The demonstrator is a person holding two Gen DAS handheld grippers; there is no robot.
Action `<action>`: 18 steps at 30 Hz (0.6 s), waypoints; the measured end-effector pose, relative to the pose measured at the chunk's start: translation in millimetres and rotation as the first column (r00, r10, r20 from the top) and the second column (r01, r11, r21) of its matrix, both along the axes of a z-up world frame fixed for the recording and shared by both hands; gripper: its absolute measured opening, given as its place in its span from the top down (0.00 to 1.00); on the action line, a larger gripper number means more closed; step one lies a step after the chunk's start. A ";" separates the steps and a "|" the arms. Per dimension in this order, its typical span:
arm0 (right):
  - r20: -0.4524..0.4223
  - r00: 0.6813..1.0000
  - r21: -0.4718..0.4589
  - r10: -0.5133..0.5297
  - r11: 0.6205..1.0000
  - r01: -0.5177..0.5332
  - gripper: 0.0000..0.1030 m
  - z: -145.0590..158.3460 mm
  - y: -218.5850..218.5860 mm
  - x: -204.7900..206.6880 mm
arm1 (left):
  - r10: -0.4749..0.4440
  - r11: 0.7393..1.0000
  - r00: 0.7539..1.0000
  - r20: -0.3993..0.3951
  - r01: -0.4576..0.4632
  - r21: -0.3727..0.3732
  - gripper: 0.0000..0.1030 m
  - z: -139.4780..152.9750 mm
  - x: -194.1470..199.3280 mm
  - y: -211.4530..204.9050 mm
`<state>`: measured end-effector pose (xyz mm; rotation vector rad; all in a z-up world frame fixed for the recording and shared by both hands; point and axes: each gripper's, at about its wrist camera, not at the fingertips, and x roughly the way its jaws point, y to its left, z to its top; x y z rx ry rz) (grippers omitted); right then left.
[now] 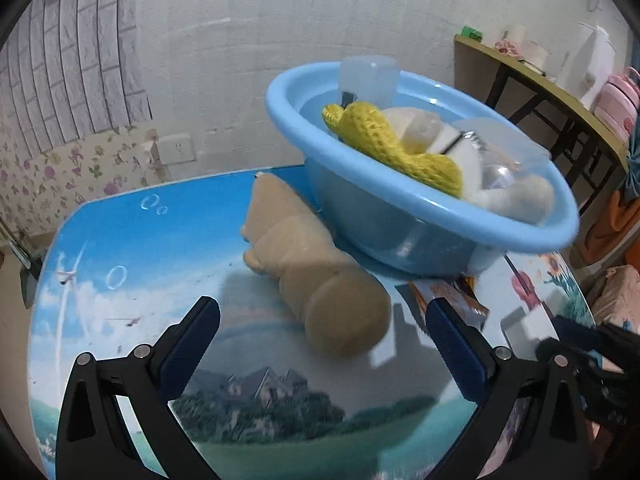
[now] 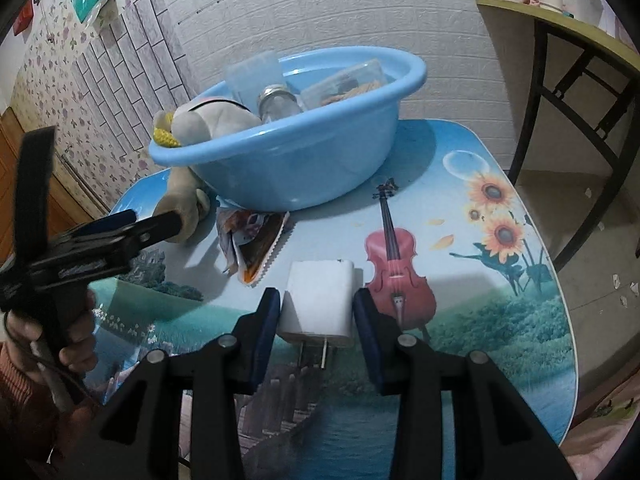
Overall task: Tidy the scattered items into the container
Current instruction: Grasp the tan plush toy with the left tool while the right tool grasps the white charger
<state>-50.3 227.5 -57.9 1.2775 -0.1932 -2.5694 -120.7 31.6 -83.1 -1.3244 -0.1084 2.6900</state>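
Note:
A blue basin (image 1: pixel 520 232) (image 2: pixel 280 168) stands on the picture-printed table, holding a yellow knit piece (image 1: pixel 384 140), a plush toy, clear plastic boxes and a glass jar (image 2: pixel 278 104). A tan plush toy (image 1: pixel 312 272) (image 2: pixel 184 196) lies on the table beside the basin. My left gripper (image 1: pixel 320 320) is open, its fingers on either side of the toy's near end. An orange snack wrapper (image 2: pixel 252 240) lies in front of the basin. My right gripper (image 2: pixel 316 308) has its fingers close around a white plug adapter (image 2: pixel 318 304) on the table, slight gaps showing.
A wooden side table (image 2: pixel 560 20) with black legs stands at the right, with small items on top. The table edge (image 2: pixel 560 280) curves off at the right. The left gripper and the hand holding it (image 2: pixel 80 248) show in the right wrist view.

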 end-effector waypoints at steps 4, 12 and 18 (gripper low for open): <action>-0.018 1.000 -0.009 -0.007 1.000 0.007 0.66 2.8 0.5 1.7 | -0.003 1.000 1.000 0.005 0.003 0.014 0.40 -5.0 -5.6 -1.8; -0.035 0.999 0.010 0.008 1.000 -0.008 0.66 5.7 -6.2 7.8 | -0.008 1.000 1.000 0.017 0.008 0.012 0.52 -0.9 21.2 -12.9; -0.046 0.999 0.020 0.015 1.000 -0.014 0.69 8.9 -12.3 19.9 | 0.002 1.000 1.000 0.002 -0.002 -0.014 0.52 8.5 63.4 -30.7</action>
